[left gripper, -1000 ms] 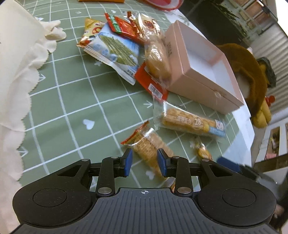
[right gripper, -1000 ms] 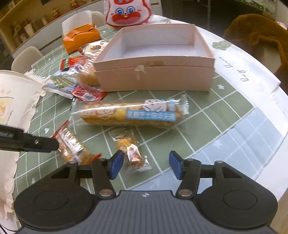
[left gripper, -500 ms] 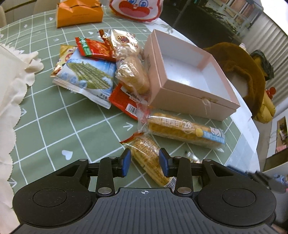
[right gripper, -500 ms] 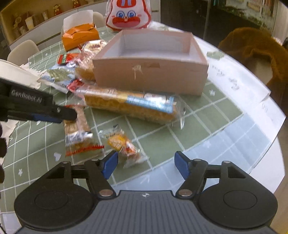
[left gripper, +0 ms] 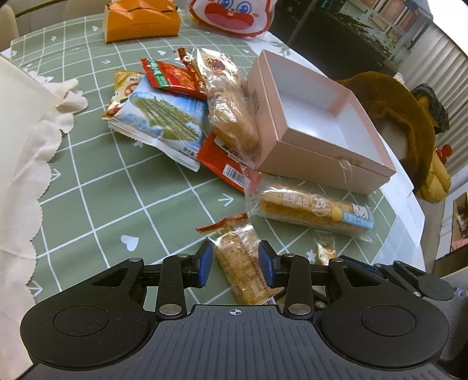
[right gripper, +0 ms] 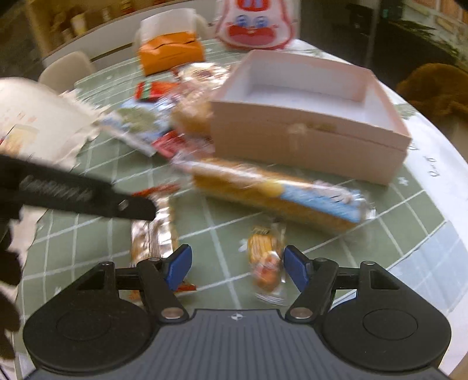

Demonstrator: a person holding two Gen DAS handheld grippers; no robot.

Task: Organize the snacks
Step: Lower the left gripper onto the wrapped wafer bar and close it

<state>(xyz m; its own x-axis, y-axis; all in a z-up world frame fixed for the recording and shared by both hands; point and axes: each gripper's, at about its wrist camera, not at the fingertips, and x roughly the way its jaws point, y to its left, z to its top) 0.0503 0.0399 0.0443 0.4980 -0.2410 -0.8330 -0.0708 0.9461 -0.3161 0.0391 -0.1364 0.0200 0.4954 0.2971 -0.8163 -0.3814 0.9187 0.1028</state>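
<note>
Pink box (left gripper: 298, 146) sits empty; nothing packed yet, whole pile left. My left gripper (left gripper: 235, 264) straddles the clear cracker pack (left gripper: 239, 263), pads partly open, barely off the wrapper. My right gripper (right gripper: 237, 267), jaws wide after just opening, brackets the small orange candy (right gripper: 264, 260), no grip. Long bread pack (right gripper: 278, 195) lies by the box.

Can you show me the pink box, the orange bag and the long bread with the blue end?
pink box (left gripper: 318, 168): left wrist view, near side wall.
orange bag (left gripper: 140, 27): left wrist view, front face.
long bread (left gripper: 292, 209): left wrist view, wrapper's middle.
</note>
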